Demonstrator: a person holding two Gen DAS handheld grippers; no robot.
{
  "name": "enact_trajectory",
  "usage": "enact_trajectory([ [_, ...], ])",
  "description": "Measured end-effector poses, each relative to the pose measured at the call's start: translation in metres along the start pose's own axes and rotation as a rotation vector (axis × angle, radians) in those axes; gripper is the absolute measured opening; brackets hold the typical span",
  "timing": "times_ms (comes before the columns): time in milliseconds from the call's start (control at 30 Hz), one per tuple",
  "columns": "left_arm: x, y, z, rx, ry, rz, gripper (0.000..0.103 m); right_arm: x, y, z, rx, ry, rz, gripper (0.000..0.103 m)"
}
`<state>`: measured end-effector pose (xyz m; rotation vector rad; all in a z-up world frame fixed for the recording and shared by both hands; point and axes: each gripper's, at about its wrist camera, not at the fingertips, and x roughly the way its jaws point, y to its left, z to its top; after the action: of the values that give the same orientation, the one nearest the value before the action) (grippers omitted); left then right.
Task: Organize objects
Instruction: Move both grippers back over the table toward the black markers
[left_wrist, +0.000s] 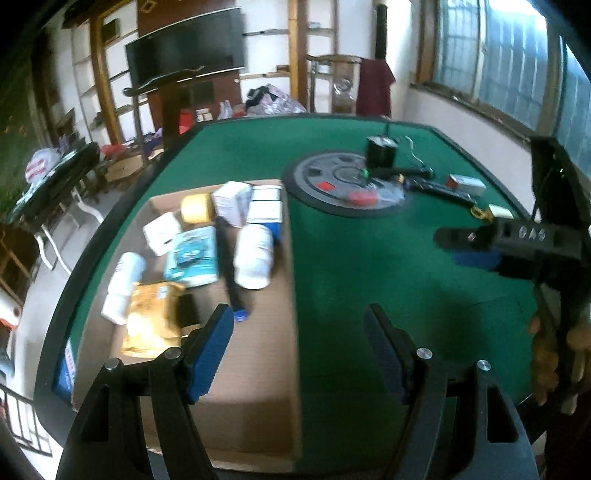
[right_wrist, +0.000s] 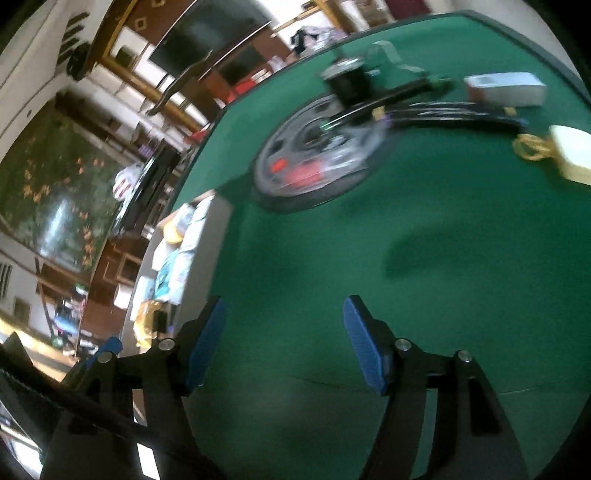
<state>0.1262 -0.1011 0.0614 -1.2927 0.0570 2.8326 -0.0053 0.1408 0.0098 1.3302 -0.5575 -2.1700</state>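
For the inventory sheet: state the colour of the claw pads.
Blue, on black arms; the left claw pads show it best in the left wrist view.

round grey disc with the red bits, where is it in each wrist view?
Left wrist: the grey disc lies upper centre-right on the green table, just right of the cardboard tray.
Right wrist: the disc sits upper centre, tilted and blurred.
Shared landmark: the black cylinder at the disc's far edge.
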Motion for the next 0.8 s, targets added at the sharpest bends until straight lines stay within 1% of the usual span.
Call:
enact_trajectory([
  [100, 0.011, -0.019, 0.002, 0.017, 0.035, -0.024, 0.067, -0.019, -0.029, 0.005, 0.045, -0.039, -0.016, 0.065],
  [200, 0.036, -0.035, 0.006, -0.01, 0.124, -0.133, 0.067, -0.038, -0.054, 0.009, 0.087, -0.078, -0.031, 0.065],
  [267, 0.052, -0.044, 0.009, -0.03, 0.156, -0.187, 0.067, -0.053, -0.072, 0.014, 0.109, -0.104, -0.062, 0.065],
  [300, 0.06, -0.049, 0.012, -0.037, 0.162, -0.202, 0.067, -0.061, -0.079, 0.017, 0.117, -0.117, -0.085, 0.065],
  [367, 0.071, -0.058, 0.017, -0.046, 0.141, -0.231, 0.067, -0.079, -0.094, 0.025, 0.127, -0.146, -0.149, 0.065],
  [400, 0.076, -0.062, 0.019, -0.048, 0.133, -0.232, 0.067, -0.09, -0.101, 0.03, 0.133, -0.166, -0.188, 0.065],
  [467, 0.088, -0.066, 0.019, -0.06, 0.145, -0.23, 0.067, -0.102, -0.11, 0.039, 0.134, -0.188, -0.243, 0.065],
  [533, 0.09, -0.071, 0.018, -0.046, 0.125, -0.211, 0.071, -0.109, -0.117, 0.052, 0.135, -0.202, -0.301, 0.065],
  [567, 0.091, -0.073, 0.018, -0.034, 0.131, -0.201, 0.072, -0.109, -0.121, 0.057, 0.139, -0.206, -0.316, 0.065],
  [633, 0.091, -0.078, 0.016, -0.001, 0.114, -0.191, 0.078, -0.105, -0.124, 0.073, 0.15, -0.211, -0.329, 0.065],
  [700, 0.092, -0.084, 0.014, 0.033, 0.125, -0.196, 0.093, -0.097, -0.121, 0.092, 0.142, -0.225, -0.342, 0.065],
  [767, 0.093, -0.087, 0.013, 0.055, 0.138, -0.214, 0.101, -0.086, -0.109, 0.108, 0.106, -0.216, -0.347, 0.065],
  [800, 0.094, -0.088, 0.013, 0.06, 0.139, -0.209, 0.101, -0.076, -0.099, 0.117, 0.077, -0.195, -0.331, 0.065],
])
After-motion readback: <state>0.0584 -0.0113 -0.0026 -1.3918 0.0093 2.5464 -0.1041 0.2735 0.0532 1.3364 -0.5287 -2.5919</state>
